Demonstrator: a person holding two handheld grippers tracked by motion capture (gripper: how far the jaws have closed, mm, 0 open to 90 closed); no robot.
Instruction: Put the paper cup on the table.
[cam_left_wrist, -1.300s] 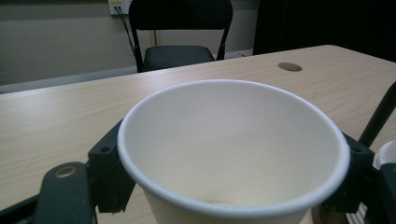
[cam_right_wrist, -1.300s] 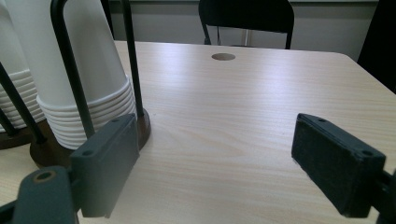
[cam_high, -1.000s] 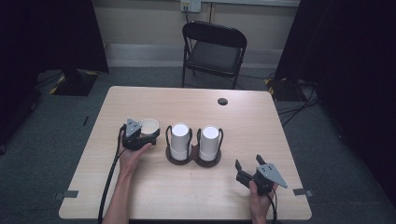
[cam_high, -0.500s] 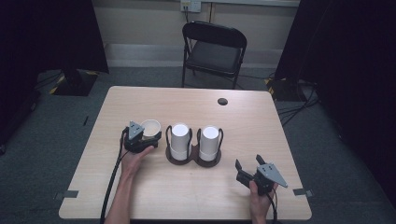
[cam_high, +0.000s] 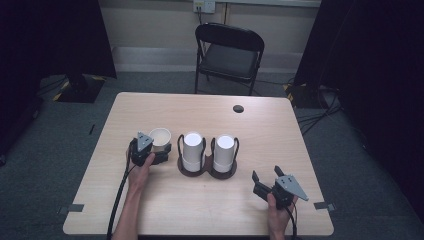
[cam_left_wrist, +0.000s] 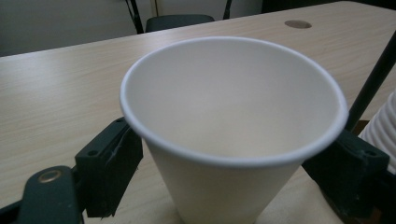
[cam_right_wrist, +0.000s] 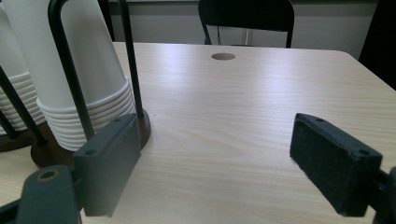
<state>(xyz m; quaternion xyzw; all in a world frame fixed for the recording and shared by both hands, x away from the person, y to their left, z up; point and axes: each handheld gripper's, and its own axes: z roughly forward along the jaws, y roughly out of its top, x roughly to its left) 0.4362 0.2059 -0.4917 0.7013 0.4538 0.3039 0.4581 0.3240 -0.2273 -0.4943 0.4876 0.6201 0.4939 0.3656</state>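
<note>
At the left of the bench (cam_high: 150, 107), the left gripper (cam_high: 159, 153) sits with a white paper cup (cam_high: 160, 136) standing upright, mouth up, between its jaws; the cup rests on the wood just left of the two-slot cup holder (cam_high: 207, 170). In the left gripper view the cup (cam_left_wrist: 233, 126) rises straight up between the black pads (cam_left_wrist: 109, 170), so its long axis is vertical and it lies directly ahead of this gripper. Compared with a second ago, the jaws have just been opening, and the pads now appear to stand slightly off the cup's wall, though contact at the right pad cannot be ruled out; the hand itself sits about where it was. To the right, two stacks of upturned paper cups (cam_high: 192, 149) fill the holder's wire loops. Farther right, near the bench's front edge, the right gripper (cam_high: 265, 176) rests with jaws spread wide and nothing between them, well apart from the lone cup, unmoved. The left hand is plainly the nearer one.
</note>
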